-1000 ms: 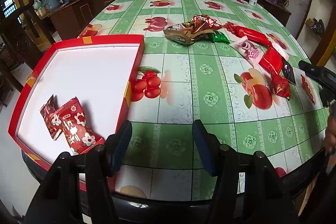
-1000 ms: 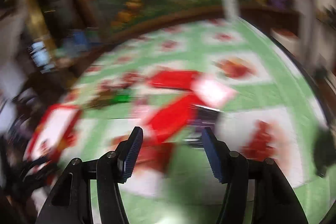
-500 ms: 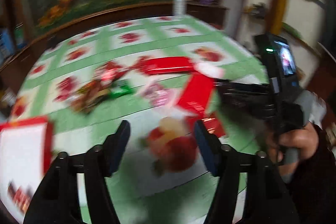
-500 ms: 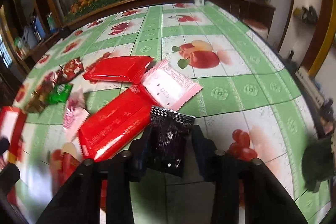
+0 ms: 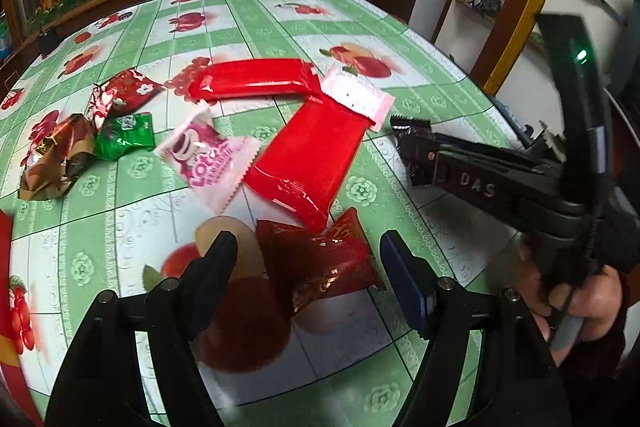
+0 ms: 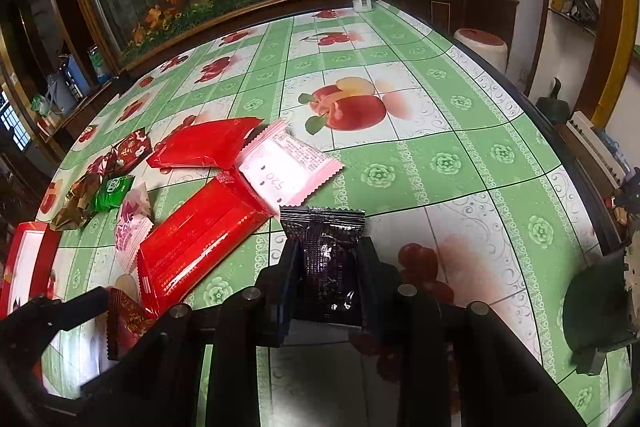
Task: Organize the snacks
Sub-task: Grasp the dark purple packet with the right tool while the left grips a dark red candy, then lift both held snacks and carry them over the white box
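Between the left gripper's [image 5: 308,263] jaws, which have just been spreading and now stand released, lies a dark red crinkled foil snack packet [image 5: 320,259] on the surface [image 5: 400,99], ungripped. The right gripper's [image 6: 328,267] jaws have just clenched a black glossy sachet [image 6: 328,259]. On that gripper's side reads "DAS".

The room is bright, and both pictures are mostly sharp. The red packets [image 5: 316,155] shine with white glare. The worktop [image 6: 440,131] bends round, corners go black, and the left edge is blurry.
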Motion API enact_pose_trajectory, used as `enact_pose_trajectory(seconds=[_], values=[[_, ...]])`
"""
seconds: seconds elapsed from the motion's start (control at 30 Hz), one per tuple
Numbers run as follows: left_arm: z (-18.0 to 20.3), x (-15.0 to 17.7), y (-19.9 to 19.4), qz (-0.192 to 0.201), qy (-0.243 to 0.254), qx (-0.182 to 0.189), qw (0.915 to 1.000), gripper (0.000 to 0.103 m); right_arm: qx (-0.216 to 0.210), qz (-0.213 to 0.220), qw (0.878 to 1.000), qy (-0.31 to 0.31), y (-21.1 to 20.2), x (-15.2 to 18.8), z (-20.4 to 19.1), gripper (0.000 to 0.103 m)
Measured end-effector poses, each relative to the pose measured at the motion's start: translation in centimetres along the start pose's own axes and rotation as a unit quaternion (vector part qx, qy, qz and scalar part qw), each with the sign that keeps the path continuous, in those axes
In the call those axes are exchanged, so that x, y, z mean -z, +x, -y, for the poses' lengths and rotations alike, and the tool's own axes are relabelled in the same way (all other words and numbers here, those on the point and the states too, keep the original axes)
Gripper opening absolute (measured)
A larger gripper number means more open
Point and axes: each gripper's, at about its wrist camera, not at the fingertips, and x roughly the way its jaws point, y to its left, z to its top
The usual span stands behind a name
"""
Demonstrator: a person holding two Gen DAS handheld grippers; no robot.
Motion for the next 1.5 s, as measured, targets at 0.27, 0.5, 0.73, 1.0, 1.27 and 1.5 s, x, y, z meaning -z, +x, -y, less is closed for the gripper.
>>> enact_pose_trajectory(seconds=[0.27,0.5,0.73,1.0,1.27,1.5], values=[[-0.2,0.1,0.8,0.001,-0.002,-0.017,0.9998,0.053,0.002,0.001,1.000,-0.003,0.0,0.0,0.0,0.031],[-1.5,0.7,0.1,0.003,-0.011,-0.037,0.9993,0.051,0.002,0.002,1.000,-0.004,0.0,0.0,-0.1,0.031],[-3.4,2.2,-1.7,-0.001,-0.034,-0.064,0.9974,0.051,-0.044,-0.004,0.999,-0.003,-0.2,0.1,-0.4,0.030],[-5.5,3.0,-4.6,0.025,-0.055,-0.094,0.9938,0.051,-0.093,-0.013,0.996,0.012,-0.2,0.2,-0.6,0.029],[-7.0,3.8,-8.0,0.057,-0.072,-0.119,0.9887,0.051,-0.118,0.050,0.991,0.043,-2.2,-0.3,0.2,0.029],[-8.1,4.7,-10.7,0.087,-0.088,-0.124,0.9845,0.051,-0.129,0.118,0.982,0.066,-4.3,-0.9,1.1,0.029]])
